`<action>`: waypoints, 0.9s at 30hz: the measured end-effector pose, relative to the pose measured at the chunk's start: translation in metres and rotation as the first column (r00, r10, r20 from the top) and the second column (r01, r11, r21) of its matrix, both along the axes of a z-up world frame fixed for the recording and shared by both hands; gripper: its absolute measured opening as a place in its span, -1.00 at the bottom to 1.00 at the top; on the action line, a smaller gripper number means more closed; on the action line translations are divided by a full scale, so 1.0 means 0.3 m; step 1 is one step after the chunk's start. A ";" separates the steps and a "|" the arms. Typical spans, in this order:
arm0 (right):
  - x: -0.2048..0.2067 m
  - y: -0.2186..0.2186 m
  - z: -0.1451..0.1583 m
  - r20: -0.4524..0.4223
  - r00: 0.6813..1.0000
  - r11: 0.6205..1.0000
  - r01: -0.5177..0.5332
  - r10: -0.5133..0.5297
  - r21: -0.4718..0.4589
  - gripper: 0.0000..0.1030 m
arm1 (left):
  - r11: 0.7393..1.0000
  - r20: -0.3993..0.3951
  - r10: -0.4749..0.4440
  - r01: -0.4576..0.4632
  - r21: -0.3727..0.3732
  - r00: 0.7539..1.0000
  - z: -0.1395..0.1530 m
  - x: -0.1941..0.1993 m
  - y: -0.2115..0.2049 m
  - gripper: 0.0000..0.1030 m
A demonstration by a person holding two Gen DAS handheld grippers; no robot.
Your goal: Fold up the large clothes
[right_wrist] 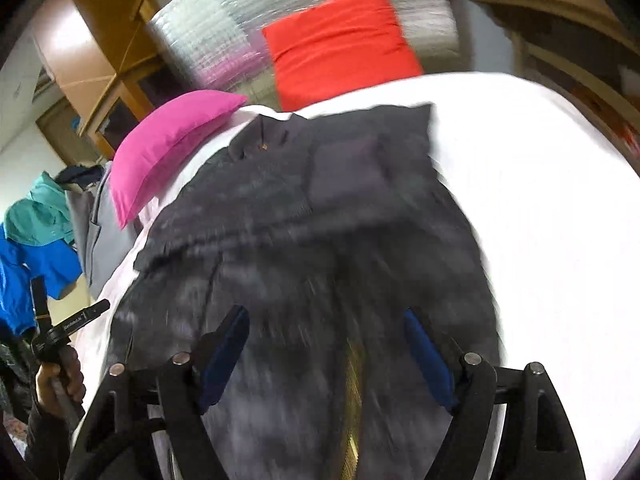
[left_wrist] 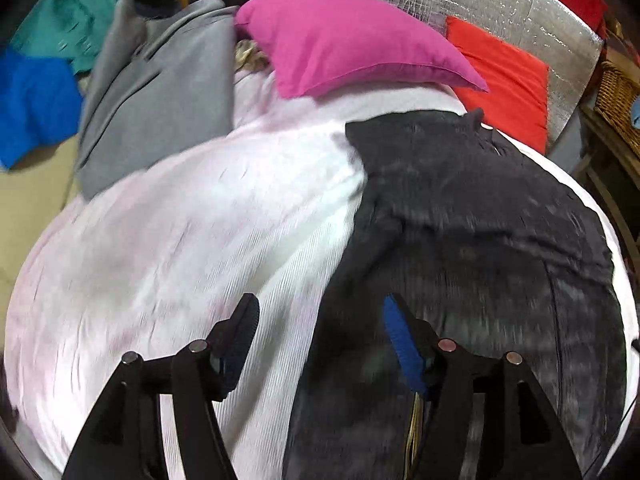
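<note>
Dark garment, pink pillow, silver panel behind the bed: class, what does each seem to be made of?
Dark garment: probably heavy woven cloth, perhaps washed denim; mottled grey-black, matte, with stitched seams.
Pink pillow: plain woven fabric, likely cotton; matte, seamed edge.
Silver panel: looks like foil-faced insulation; shiny, with a gridded, crinkled surface.

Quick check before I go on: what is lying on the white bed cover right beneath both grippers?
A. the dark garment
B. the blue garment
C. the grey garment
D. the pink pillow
A: the dark garment is spread on the white bed cover directly under the open left gripper and right gripper; the pink pillow lies at the far end.
</note>
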State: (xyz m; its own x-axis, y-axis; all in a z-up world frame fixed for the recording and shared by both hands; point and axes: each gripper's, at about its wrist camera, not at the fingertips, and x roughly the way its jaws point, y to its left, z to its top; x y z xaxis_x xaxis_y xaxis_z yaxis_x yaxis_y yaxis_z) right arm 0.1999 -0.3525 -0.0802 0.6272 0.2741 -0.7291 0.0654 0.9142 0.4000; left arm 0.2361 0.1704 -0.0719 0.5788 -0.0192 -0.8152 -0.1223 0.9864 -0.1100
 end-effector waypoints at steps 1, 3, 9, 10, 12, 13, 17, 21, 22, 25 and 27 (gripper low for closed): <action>-0.074 -0.028 -0.005 -0.003 1.000 0.999 0.026 -0.026 0.020 0.60 | 1.000 -0.013 -0.001 0.001 -0.005 1.000 -0.005 -0.040 0.003 0.37; -0.216 -0.086 -0.021 0.002 0.996 0.994 0.090 -0.090 0.066 0.62 | 1.000 -0.025 0.001 -0.001 -0.025 1.000 -0.019 -0.112 0.010 0.38; -0.525 -0.214 -0.084 -0.040 0.975 0.960 0.223 -0.220 0.166 0.64 | 0.997 -0.057 0.009 -0.013 -0.073 0.998 -0.024 -0.319 0.022 0.38; -0.555 -0.226 -0.087 -0.044 0.971 0.955 0.238 -0.234 0.177 0.64 | 0.997 -0.052 0.004 -0.008 -0.075 0.999 -0.018 -0.332 0.020 0.38; -0.569 -0.230 -0.077 -0.044 0.972 0.950 0.237 -0.233 0.202 0.65 | 0.997 -0.034 -0.002 0.000 -0.082 0.999 0.007 -0.347 0.025 0.38; -0.566 -0.225 -0.062 -0.033 0.975 0.946 0.223 -0.221 0.234 0.65 | 0.996 -0.027 -0.004 0.002 -0.095 1.000 0.020 -0.342 0.030 0.38; -0.429 -0.084 0.029 0.030 0.997 0.936 0.061 -0.076 0.346 0.66 | 0.982 0.004 0.017 -0.016 -0.187 1.000 0.074 -0.221 0.077 0.44; -0.144 0.185 0.079 0.067 0.993 0.882 -0.118 0.098 0.455 0.66 | 0.968 0.025 0.022 -0.015 -0.249 0.999 0.103 0.038 0.125 0.49; -0.079 0.248 0.079 0.071 0.990 0.867 -0.144 0.125 0.476 0.66 | 0.967 0.021 0.026 -0.020 -0.254 0.999 0.098 0.098 0.132 0.49; 0.193 0.478 0.065 0.067 0.975 0.831 -0.214 0.210 0.513 0.66 | 0.951 -0.011 0.011 -0.014 -0.308 1.000 0.048 0.347 0.155 0.49; 0.371 0.623 0.023 0.037 0.967 0.803 -0.231 0.253 0.550 0.66 | 0.945 -0.044 0.015 -0.029 -0.327 0.999 0.000 0.474 0.163 0.49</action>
State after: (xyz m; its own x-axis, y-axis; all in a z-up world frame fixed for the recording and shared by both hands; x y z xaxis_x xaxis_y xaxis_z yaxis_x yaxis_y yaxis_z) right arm 0.3112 -0.1655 -0.0733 0.4635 0.7724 -0.4342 -0.1042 0.5341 0.8390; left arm 0.3783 0.2194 -0.0720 0.5486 -0.2765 -0.7890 -0.1546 0.8939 -0.4207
